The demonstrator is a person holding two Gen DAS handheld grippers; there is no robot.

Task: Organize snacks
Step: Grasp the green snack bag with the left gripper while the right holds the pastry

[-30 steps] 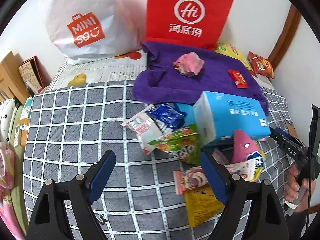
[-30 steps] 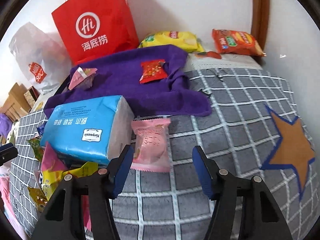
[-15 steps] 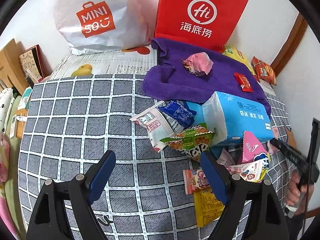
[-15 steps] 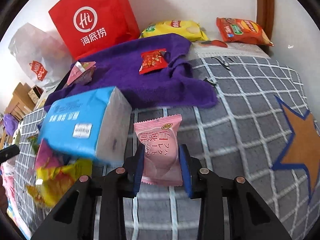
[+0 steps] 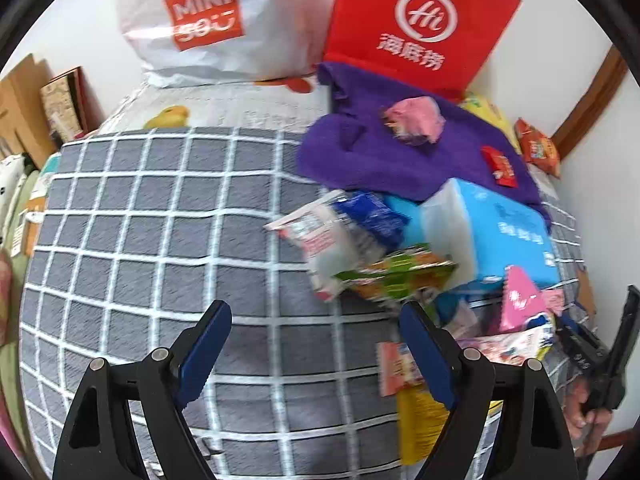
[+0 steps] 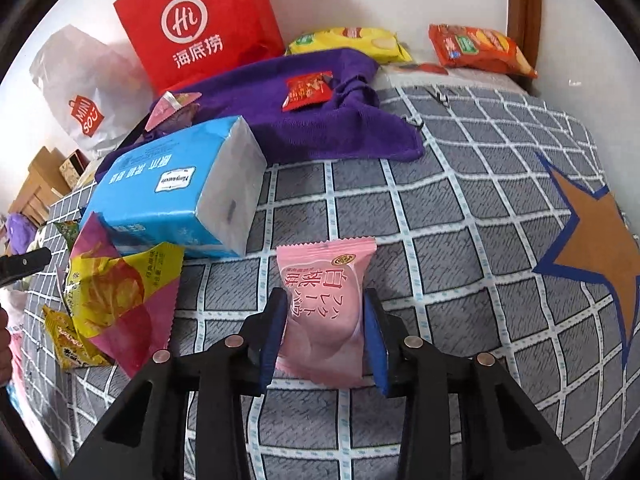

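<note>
**Asker:** Right wrist view first; what are your fingers doing?

**Me:** My right gripper (image 6: 325,334) is clamped on the pink snack packet (image 6: 326,312); the blue pads press its two long sides, low on the wrapper, so the crimped top edge points to twelve o'clock, away from me; I judge a side grip suits a soft pillow pack, since it holds the filled middle and not the flimsy seal; whether the packet still touches the checked blanket (image 6: 460,248) I cannot tell.

**Asker:** And what lies around it?

**Me:** At ten o'clock lies the blue tissue pack (image 6: 176,188); at nine o'clock a yellow and pink snack bag (image 6: 116,300) with the rest of the heap; at twelve o'clock, well apart, the purple towel (image 6: 320,120) with a red sachet (image 6: 306,89) on it, which looks to me like the sorting spot.

**Asker:** The other hand?

**Me:** My left gripper (image 5: 316,350) has its fingers wide apart with nothing between them, tilted steeply down over bare blanket; the snack pile (image 5: 360,248) sits at one o'clock, near its right finger.
</note>
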